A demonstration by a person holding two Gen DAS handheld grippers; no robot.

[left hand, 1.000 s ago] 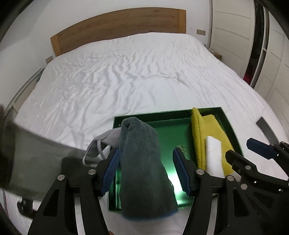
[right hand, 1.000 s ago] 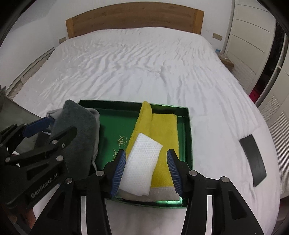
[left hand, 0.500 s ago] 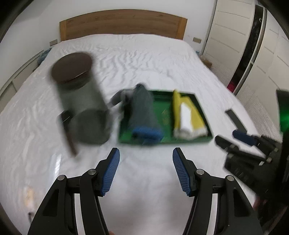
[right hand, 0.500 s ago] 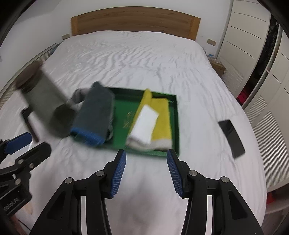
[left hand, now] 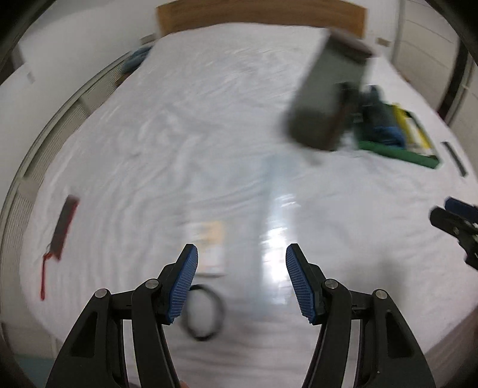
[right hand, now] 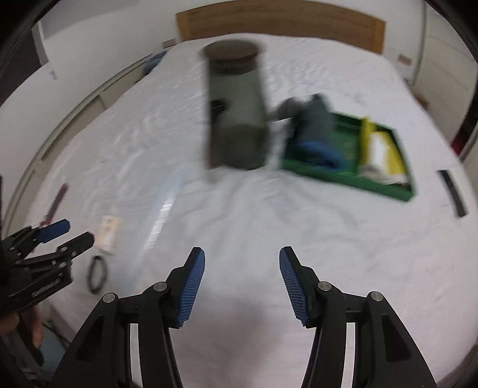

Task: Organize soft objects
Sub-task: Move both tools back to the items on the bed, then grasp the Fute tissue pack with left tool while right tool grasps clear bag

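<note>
- Green tray (right hand: pixel 343 176) on the white bed (right hand: pixel 269 226), taken here as the landmark; seen far right in the left wrist view (left hand: pixel 397 152), blurred in both.
- Inside the tray, on its left half: a grey-green towel (right hand: pixel 316 119) with a blue edge (right hand: pixel 319 150) toward the tray's near rim.
- Inside the tray, on its right half: a yellow cloth (right hand: pixel 394 155) with a white folded pad (right hand: pixel 376 152) lying on top of it.
- Just left of the tray, touching or nearly touching its left rim, too smeared to tell which: a tall dark jar (right hand: pixel 236 107) with a dark lid, upright on the bed.
- Right of the tray, apart from it: a flat dark strip (right hand: pixel 452 191) lying on the sheet.
- Well left of and nearer than the tray: a small pale card or packet (right hand: pixel 109 228), a black loop (left hand: pixel 204 313) just nearer still, and a thin dark stick with a red tail (left hand: pixel 61 231) further left.
- Beyond the tray, at the head of the bed: a wooden headboard (right hand: pixel 280 24).
- Right gripper (right hand: pixel 242 282) well short of the tray's near rim, jaws spread wide, blue pads with only sheet between them, holding nothing.
- Left gripper (left hand: pixel 241 283) further from the tray and off to its left, jaws likewise spread wide and empty, hovering above the pale packet and the loop; seen from the side in the right wrist view (right hand: pixel 70 231), also parted.
</note>
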